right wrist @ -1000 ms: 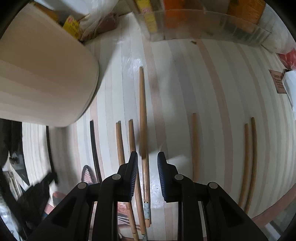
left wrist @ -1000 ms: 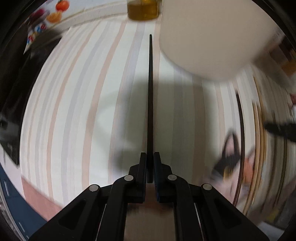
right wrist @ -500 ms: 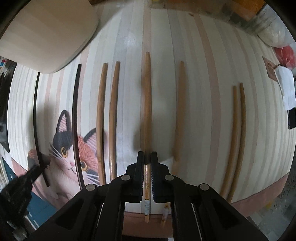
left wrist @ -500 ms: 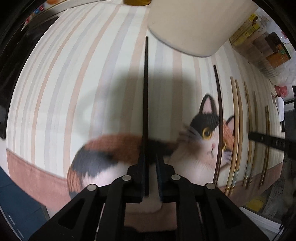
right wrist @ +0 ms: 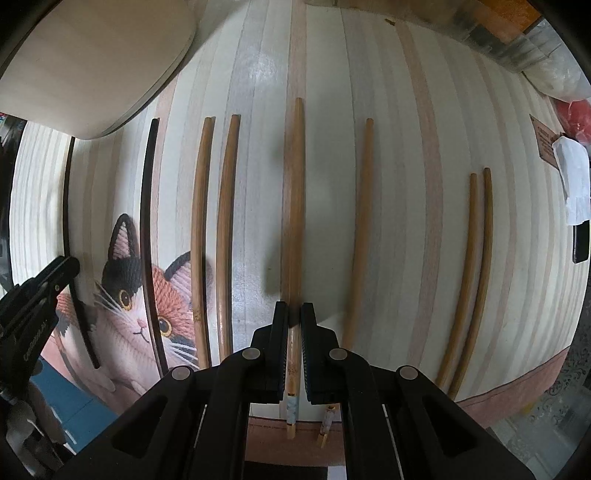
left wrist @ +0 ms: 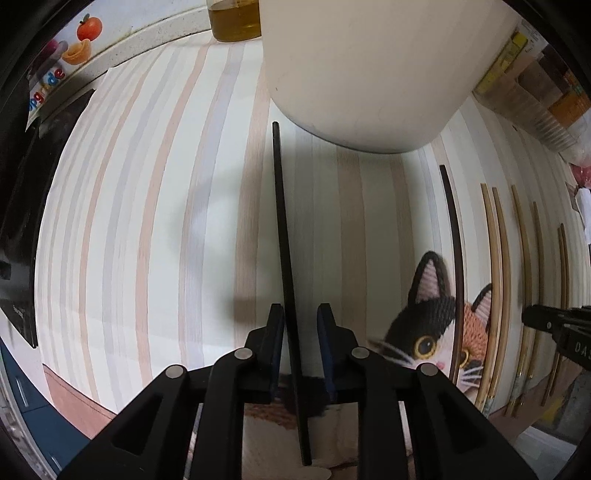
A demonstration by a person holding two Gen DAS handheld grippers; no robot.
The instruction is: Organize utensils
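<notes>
A black chopstick (left wrist: pixel 282 221) lies on the striped cat-print mat (left wrist: pixel 147 221) and runs between the fingers of my left gripper (left wrist: pixel 300 317). The jaws are opening; the stick rests near the left pad with a clear gap to the right pad. My right gripper (right wrist: pixel 294 314) is shut on a long wooden chopstick (right wrist: pixel 294 184) near its decorated end. A second black chopstick (right wrist: pixel 147 221) and several wooden ones (right wrist: pixel 221 221) lie in parallel on the mat. The left gripper (right wrist: pixel 55 273) shows at the left edge of the right wrist view.
A large white container (left wrist: pixel 369 74) stands at the mat's far edge, just beyond the black chopstick's tip. A jar of amber liquid (left wrist: pixel 236 18) sits behind it. Packets and boxes (left wrist: pixel 546 92) line the back right. The mat's pink front border (right wrist: pixel 517 398) is close.
The left jaws have parted from the black chopstick they gripped. The right jaws, open a second ago, closed on the wooden chopstick and stay shut.
</notes>
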